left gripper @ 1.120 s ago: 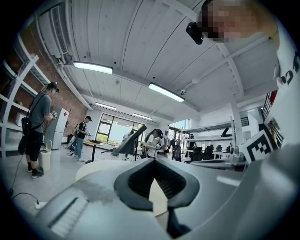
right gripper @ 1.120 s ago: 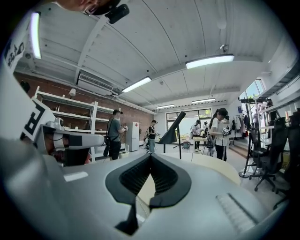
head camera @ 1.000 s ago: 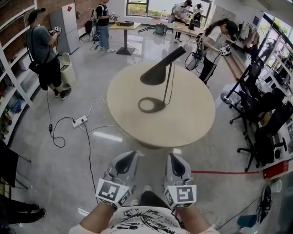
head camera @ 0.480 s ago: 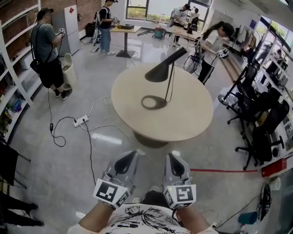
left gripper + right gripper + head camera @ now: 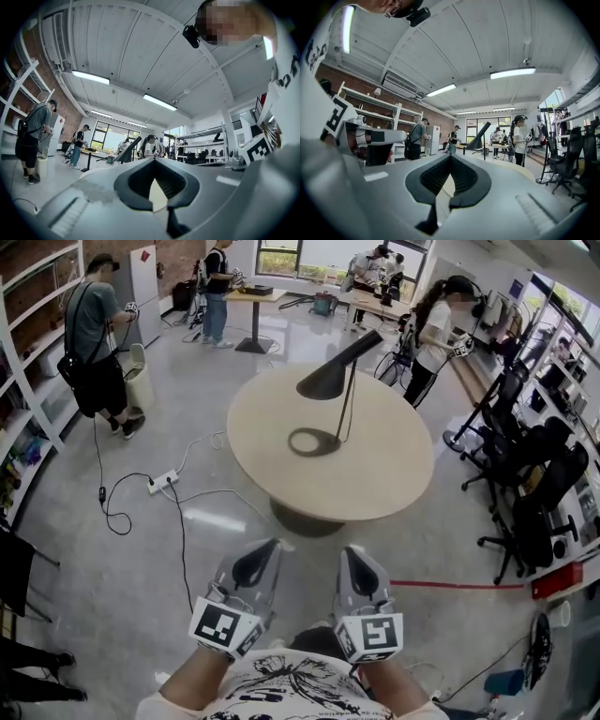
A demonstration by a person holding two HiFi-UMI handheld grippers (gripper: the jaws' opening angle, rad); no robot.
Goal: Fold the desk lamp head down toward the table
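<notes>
A dark desk lamp stands on the round beige table (image 5: 375, 479): flat round base (image 5: 314, 442), thin upright stem (image 5: 348, 409), and cone head (image 5: 339, 369) raised and tilted up to the right. My left gripper (image 5: 270, 547) and right gripper (image 5: 351, 552) hang close to my body, well short of the table, over the floor. Both are shut with nothing between the jaws. The lamp head (image 5: 132, 147) shows far off past the left gripper (image 5: 154, 161) in the left gripper view. It also shows as the lamp head (image 5: 480, 136) beyond the right gripper (image 5: 451, 157) in the right gripper view.
A power strip (image 5: 161, 484) with trailing cables lies on the floor left of the table. Black office chairs (image 5: 539, 493) crowd the right side, by a red floor line (image 5: 459, 585). One person (image 5: 94, 343) stands at far left, another person (image 5: 433, 334) behind the table.
Both grippers stay shut and near my body. The table and lamp have shifted slightly up in the head view. The lamp's pose is unchanged.
</notes>
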